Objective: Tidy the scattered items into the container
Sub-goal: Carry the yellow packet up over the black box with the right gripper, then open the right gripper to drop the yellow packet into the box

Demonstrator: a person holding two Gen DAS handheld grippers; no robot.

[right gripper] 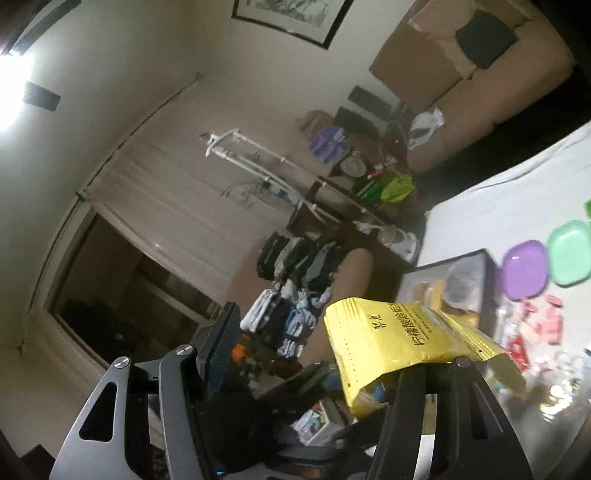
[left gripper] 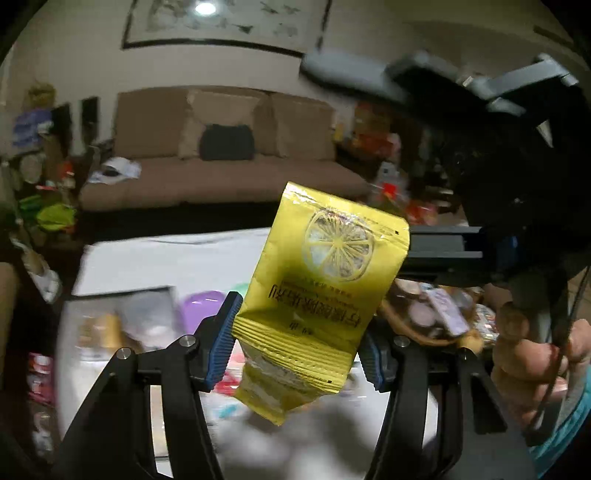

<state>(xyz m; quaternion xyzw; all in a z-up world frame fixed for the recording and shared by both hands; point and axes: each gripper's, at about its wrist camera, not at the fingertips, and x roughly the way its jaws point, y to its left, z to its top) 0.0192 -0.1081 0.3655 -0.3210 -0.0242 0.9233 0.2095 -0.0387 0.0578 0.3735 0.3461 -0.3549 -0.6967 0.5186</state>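
The left hand-held gripper [left gripper: 295, 347] is pinching a yellow sachet [left gripper: 325, 288] above the surface [left gripper: 166, 258]; the right hand-held gripper [right gripper: 332, 354] is possibly spread beside it.

One yellow sachet [left gripper: 325, 291], one purple dish [right gripper: 521, 268], one green dish [right gripper: 569, 252], one dark box [right gripper: 461, 291].

brown sofa [left gripper: 221, 162] against wall | framed picture [left gripper: 225, 22] above it | clothes rack [right gripper: 258, 166] beside curtained window [right gripper: 122, 280]
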